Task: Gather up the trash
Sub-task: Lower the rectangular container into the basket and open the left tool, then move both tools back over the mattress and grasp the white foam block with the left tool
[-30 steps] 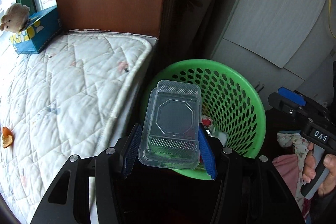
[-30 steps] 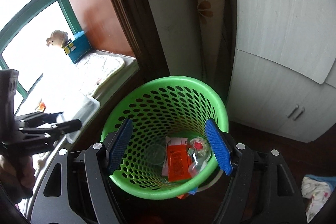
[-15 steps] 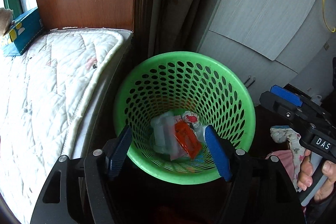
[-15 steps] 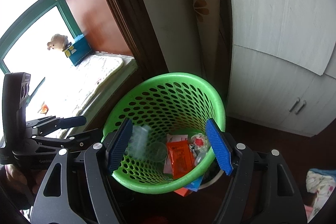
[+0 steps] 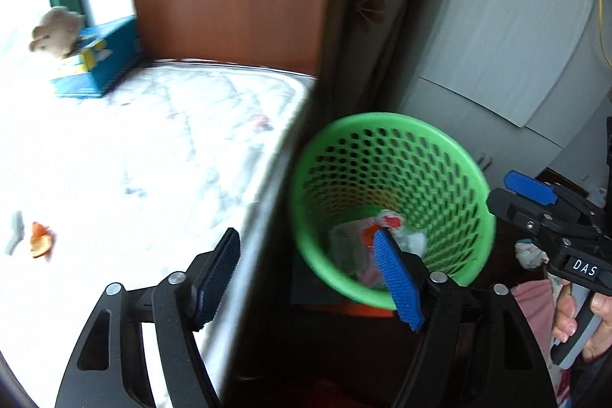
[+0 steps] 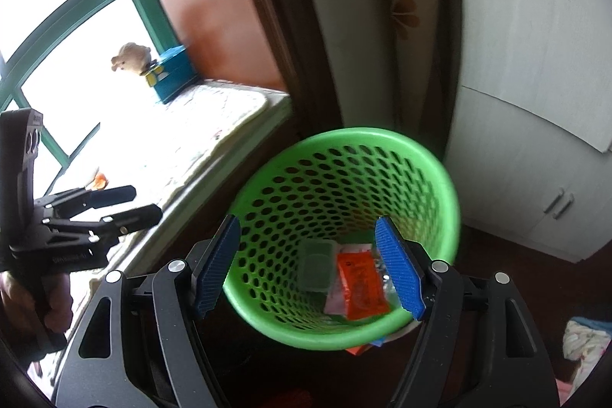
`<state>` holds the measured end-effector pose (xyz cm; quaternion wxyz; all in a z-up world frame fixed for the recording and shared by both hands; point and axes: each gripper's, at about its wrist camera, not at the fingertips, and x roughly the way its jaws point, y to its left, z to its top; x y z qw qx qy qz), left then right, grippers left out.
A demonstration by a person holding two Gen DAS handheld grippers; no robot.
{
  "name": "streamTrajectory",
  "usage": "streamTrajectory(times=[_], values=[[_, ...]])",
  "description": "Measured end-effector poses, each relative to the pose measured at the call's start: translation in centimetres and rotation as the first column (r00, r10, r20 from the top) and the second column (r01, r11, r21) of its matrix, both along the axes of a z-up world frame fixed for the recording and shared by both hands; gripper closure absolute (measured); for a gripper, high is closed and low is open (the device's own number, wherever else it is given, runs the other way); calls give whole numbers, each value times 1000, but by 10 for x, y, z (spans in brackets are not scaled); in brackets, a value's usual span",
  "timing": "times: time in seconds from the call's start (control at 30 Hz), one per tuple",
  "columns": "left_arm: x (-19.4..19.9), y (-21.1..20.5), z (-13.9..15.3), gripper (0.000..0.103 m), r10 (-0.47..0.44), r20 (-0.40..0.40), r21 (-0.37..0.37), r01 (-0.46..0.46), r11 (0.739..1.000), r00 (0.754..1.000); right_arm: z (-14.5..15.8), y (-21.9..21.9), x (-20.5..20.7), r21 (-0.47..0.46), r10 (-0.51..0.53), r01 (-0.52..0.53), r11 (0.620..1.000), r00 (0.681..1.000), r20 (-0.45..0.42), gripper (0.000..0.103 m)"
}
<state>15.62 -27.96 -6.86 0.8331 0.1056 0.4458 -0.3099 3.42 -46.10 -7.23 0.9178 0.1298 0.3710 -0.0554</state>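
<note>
A green perforated basket (image 5: pixel 390 125) (image 6: pixel 363 134) stands on the floor between the mattress and the wardrobe. Inside it lie a clear plastic container (image 6: pixel 315 266) (image 5: pixel 344 247), an orange wrapper (image 6: pixel 359 278) and other scraps. My left gripper (image 5: pixel 305 234) (image 6: pixel 147 201) hovers over the gap between the mattress edge and the basket; its jaws are opening and nothing is between them. My right gripper (image 6: pixel 308 222) (image 5: pixel 499 189) is above the basket, open and empty. An orange peel (image 5: pixel 40 243) (image 6: pixel 100 180) lies on the mattress beside a small grey scrap (image 5: pixel 15 232).
The quilted white mattress (image 5: pixel 160 148) fills the left, with a blue tissue box (image 5: pixel 99 64) and a plush toy (image 5: pixel 57 29) at its far end by the window. A white wardrobe (image 6: pixel 535 102) stands behind the basket. Crumpled cloth (image 6: pixel 585 339) lies on the dark floor at the right.
The left gripper let go of the clear container, which now lies in the basket. It then swung left towards the mattress. The right gripper shifted slightly and stayed open.
</note>
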Motion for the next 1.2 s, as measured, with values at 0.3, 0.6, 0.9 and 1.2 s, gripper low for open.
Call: streamTrajectory(times=[0.3,0.6,0.9,1.2], values=[[18,88,14,31,122,57,16,-123,992,991,5,58,30,-21,128,-128,992,992,-17,30],[61,194,16,29,310,85,54,-315,947,947,10,134,73,-44,273,-274,961,962,-28,30],[118,283,4,18,504,74,82,-509,857,861,10,203,118,-58,402,-404,913,915,-41,30],[174,325,-29,15,620,-2,94,-617,782,785,-1,247,158,-57,484,-489,871,872,-73,30]])
